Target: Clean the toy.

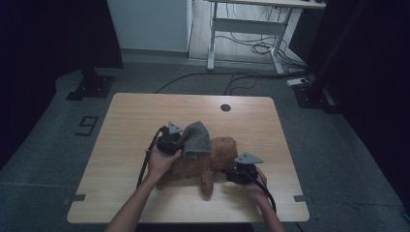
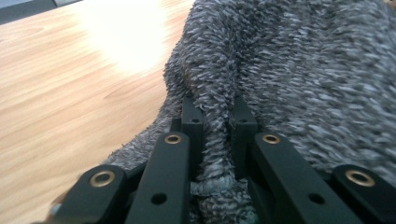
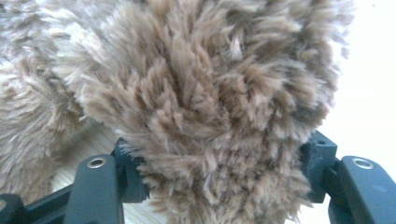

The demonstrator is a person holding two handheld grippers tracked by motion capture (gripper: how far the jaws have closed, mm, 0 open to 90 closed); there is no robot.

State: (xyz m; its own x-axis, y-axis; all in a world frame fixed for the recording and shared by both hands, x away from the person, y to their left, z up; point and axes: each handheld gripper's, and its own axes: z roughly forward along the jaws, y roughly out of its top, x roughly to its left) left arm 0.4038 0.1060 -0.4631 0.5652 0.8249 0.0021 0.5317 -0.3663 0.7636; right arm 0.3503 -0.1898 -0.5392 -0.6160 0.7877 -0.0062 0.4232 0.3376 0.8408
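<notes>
A brown plush toy [image 1: 220, 154] lies on the wooden table [image 1: 140, 113], near its middle. A grey knitted cloth [image 1: 197, 139] is draped over the toy's left end. My left gripper [image 1: 180, 142] sits at the cloth's left edge. In the left gripper view its jaws [image 2: 215, 116] are shut on a pinched fold of the grey cloth [image 2: 303, 70]. My right gripper [image 1: 228, 173] is at the toy's lower right side. In the right gripper view a thick furry part of the toy [image 3: 210, 93] fills the gap between the jaws [image 3: 222, 163], which press on both sides of it.
A round cable hole [image 1: 225, 107] sits near the table's far edge. Beyond the table are a white desk frame [image 1: 251, 24], loose cables [image 1: 256, 48] on the floor, and black stand bases [image 1: 92, 86] at left and right.
</notes>
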